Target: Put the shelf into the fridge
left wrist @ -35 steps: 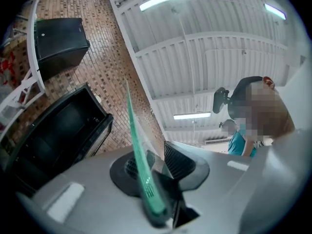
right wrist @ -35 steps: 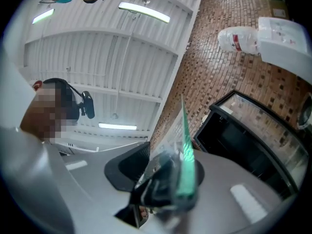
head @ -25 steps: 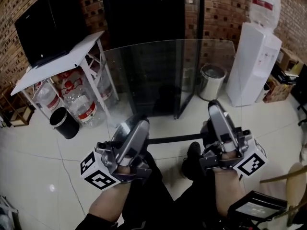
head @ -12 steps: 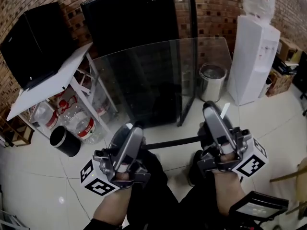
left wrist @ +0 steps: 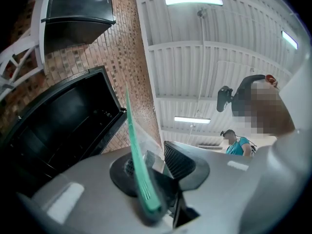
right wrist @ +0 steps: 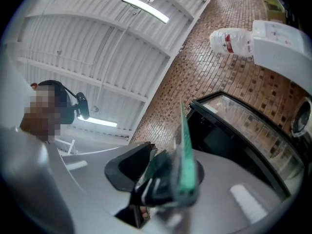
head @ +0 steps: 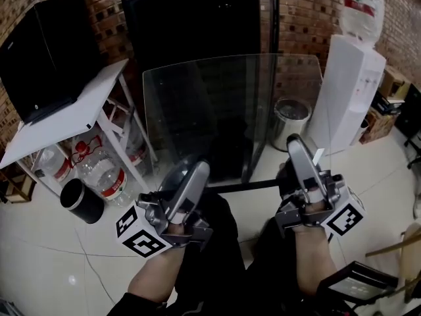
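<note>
Head view shows the left gripper [head: 196, 168] and the right gripper [head: 294, 145] side by side, each closed part-way onto the near edge of the glass shelf [head: 223, 110], one towards each end of that edge. The left gripper view confirms the hold: the green cut edge of the pane stands between the ribbed pads [left wrist: 179, 161], which bear on it from both sides. The right gripper view shows the same condition, with the pane's edge pinched between the jaws and nothing else in them. The shelf is clear of the floor and of all furniture, carried by the two grippers alone. It is tilted so that its far edge stands high, in front of the fridge [head: 191, 25]. The fridge door [head: 263, 78] hangs open at the right, and the dark interior faces the person. No part of the shelf is inside the cabinet yet, and the pane lies between the person and the opening. Judged from this layout, pick-up and lifting are complete and the task is roughly at its mid-point. Remaining steps appear to be: close the gap to the opening, lower the far edge until the pane is level, align it with a support, slide it in fully, then open both grippers. The white rack [head: 72, 114] at the left and the door at the right bound the approach path.
</note>
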Available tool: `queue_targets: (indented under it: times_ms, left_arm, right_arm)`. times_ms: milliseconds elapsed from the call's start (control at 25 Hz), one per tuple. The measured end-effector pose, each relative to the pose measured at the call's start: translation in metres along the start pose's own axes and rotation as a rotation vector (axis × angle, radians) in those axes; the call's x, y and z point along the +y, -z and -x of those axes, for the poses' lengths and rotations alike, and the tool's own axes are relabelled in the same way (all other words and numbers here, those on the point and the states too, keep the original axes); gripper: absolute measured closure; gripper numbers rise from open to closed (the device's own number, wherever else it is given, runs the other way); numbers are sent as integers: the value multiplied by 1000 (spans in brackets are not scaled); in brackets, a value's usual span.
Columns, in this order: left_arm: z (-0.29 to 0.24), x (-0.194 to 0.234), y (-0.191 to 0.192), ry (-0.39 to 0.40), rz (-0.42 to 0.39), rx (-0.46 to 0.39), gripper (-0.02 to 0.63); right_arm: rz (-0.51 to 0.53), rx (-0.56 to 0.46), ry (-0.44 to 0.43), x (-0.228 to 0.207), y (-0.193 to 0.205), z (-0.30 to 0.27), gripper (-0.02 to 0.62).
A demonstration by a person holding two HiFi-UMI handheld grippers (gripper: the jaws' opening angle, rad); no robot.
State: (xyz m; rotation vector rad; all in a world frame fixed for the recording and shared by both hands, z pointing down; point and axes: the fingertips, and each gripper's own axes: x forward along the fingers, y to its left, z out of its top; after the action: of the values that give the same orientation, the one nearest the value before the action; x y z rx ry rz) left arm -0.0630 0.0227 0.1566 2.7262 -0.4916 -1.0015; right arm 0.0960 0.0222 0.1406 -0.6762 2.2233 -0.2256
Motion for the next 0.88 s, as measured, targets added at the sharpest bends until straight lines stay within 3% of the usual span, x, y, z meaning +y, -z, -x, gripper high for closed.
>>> queue_targets:
  times_ms: [200, 400, 600, 880]
  left_arm:
    - [-3, 30, -5, 16, 40, -10, 535]
    - [-9, 63, -2, -33, 54, 10, 535]
    - [-21, 81, -16, -52, 0, 22, 535]
    - [-23, 125, -23, -64, 5, 45, 535]
  right_arm:
    - [42, 15, 31, -15, 7, -19, 517]
    - [0, 25, 58, -50, 16, -31, 517]
    - [-34, 3, 12, -71, 18, -53, 517]
    - [-52, -10, 20, -105, 37, -77, 515]
